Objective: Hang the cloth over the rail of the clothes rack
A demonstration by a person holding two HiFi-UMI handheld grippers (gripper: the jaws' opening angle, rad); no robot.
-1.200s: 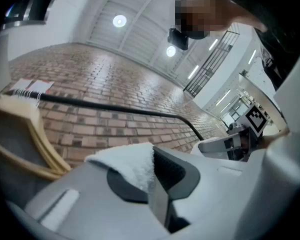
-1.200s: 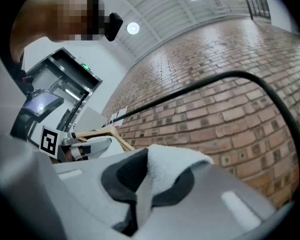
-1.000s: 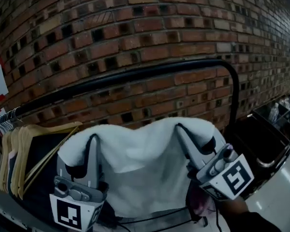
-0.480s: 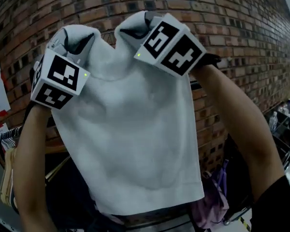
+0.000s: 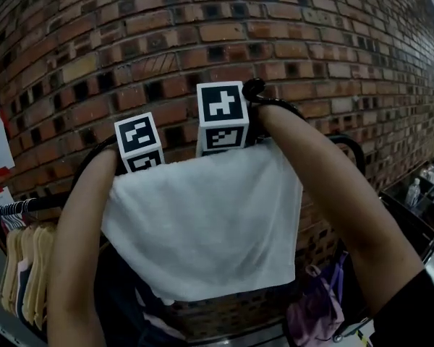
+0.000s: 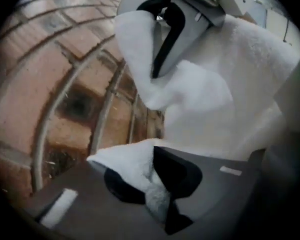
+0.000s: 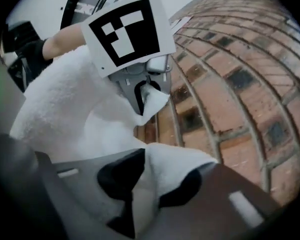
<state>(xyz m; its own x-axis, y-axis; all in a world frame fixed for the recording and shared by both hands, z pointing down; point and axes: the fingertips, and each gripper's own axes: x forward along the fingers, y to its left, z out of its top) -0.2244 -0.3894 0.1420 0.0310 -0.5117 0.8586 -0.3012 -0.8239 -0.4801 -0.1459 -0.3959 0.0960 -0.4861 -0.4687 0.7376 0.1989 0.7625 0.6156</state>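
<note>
Most of the rail [image 5: 348,144] behind cloth [image 5: 202,223]

The cloth [image 5: 202,223] and the person's two forearms [image 5: 333,194] cover most of the rack's rail [image 5: 353,154]; only its right bend shows. How far the cloth falls on the far side is hidden. The purple thing [image 5: 315,313] low right is too dark to name.

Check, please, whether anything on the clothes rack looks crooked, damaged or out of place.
Nothing looks damaged or spilled. The white terry cloth lies over the black metal rail, but its lower edge slopes, hanging lower on the picture's left side.
</note>
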